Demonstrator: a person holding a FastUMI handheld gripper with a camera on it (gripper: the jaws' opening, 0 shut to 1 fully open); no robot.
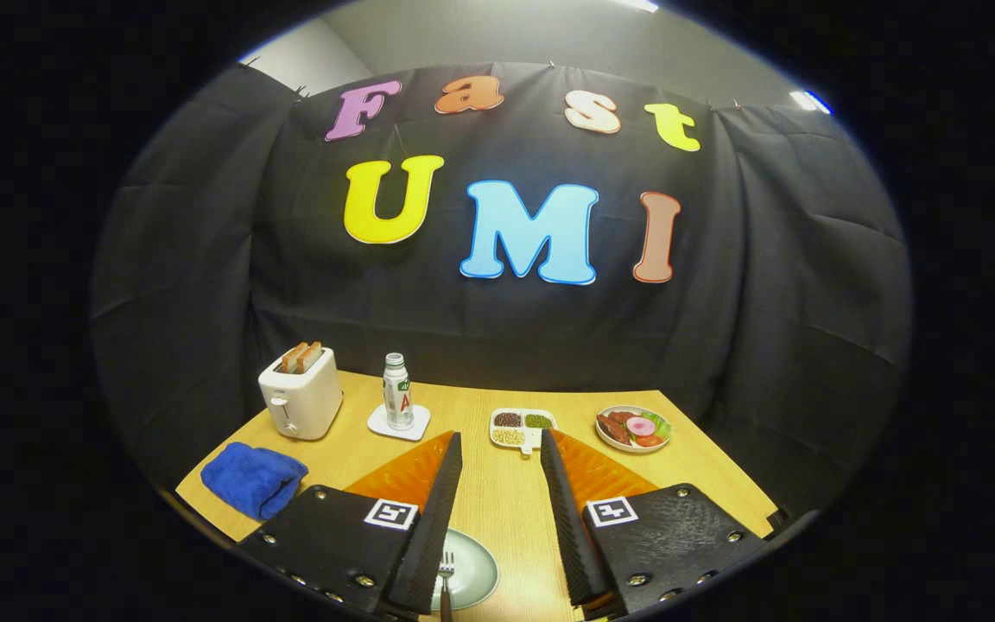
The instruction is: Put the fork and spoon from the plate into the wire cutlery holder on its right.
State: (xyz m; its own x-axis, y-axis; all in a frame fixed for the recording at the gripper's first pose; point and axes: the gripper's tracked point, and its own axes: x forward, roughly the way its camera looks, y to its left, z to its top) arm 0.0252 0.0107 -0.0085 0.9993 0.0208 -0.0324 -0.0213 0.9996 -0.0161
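A pale green plate (473,566) lies on the wooden table close under my gripper (502,445), partly hidden behind the left finger. A fork (446,577) rests on the plate with its tines pointing away from me, its handle running out of sight below. My gripper is open, its two fingers spread wide above the table with nothing between them. The plate and fork sit low between the fingers, nearer the left one.
At the back of the table (497,492) stand a white toaster (301,393) with bread, a bottle (396,390) on a white coaster, a small divided dish (522,427) of beans and a plate of food (633,428). A blue cloth (253,478) lies at the left edge.
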